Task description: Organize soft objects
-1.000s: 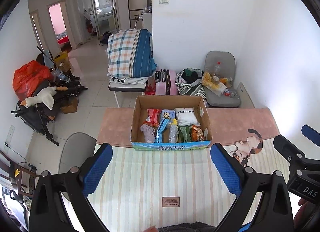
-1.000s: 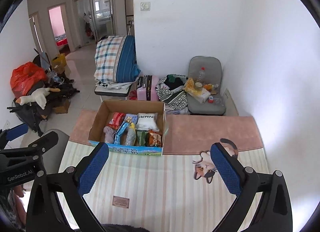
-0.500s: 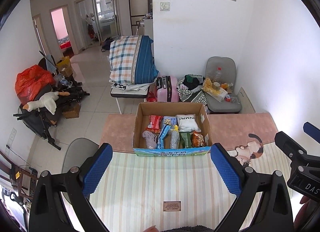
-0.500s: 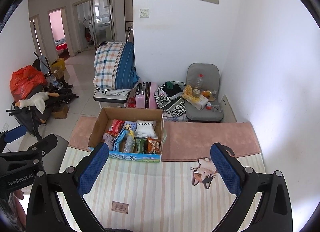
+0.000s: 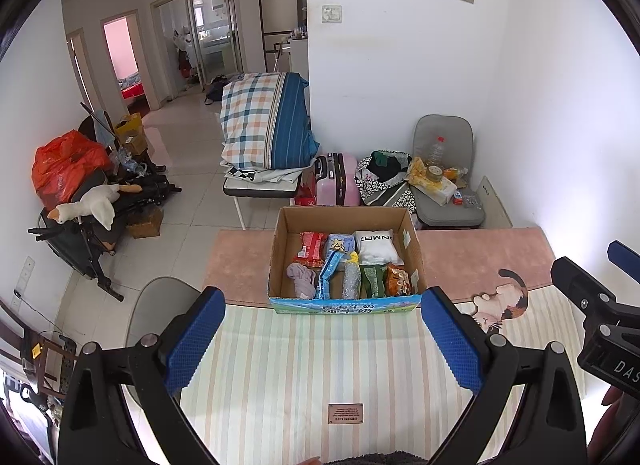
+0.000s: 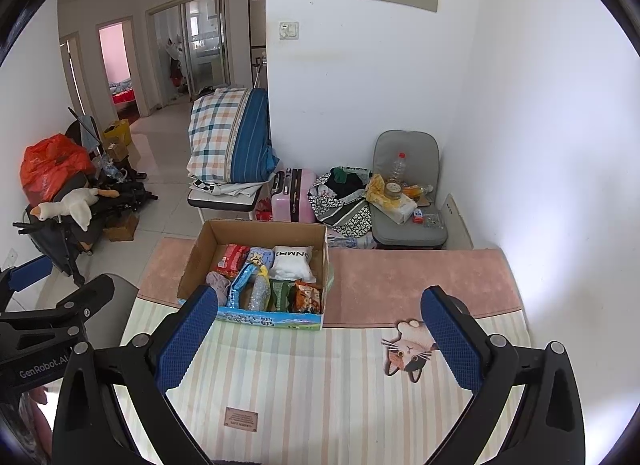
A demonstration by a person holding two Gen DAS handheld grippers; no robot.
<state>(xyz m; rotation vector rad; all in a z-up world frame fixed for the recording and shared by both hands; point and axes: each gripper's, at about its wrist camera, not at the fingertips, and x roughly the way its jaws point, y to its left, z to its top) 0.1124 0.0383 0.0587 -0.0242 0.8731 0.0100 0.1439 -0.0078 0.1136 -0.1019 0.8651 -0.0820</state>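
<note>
A cardboard box (image 5: 344, 261) packed with soft goods sits at the far middle of the surface (image 5: 304, 365), straddling the line where the striped mat meets a pink mat (image 5: 480, 257). Inside lie a white pillow pack (image 5: 374, 247), a crumpled mauve cloth (image 5: 301, 280) at the near left corner, a red packet (image 5: 312, 249), a blue packet (image 5: 329, 275), a silvery pouch (image 5: 351, 283), a green packet (image 5: 372, 276) and an orange snack bag (image 5: 397, 280), most with their long sides running near to far. The left tongs (image 5: 320, 343) hover above the striped mat with both blue pads spread wide and nothing between them; the box lies straight ahead of them, centred in the gap. The right tongs (image 6: 316, 341) are likewise spread wide and carry nothing, and from their view the box sits ahead and to the left, its near left corner just behind the left pad. The left hand's tool appears the better lined up for a straight reach into the box, though both hang short of its near wall. A cat-shaped mat (image 6: 406, 349) lies on the stripes to the right of the box. Beyond the surface stand a grey chair (image 5: 444, 169), a pink suitcase (image 5: 338, 179) and a folded plaid quilt (image 5: 266, 121).
</note>
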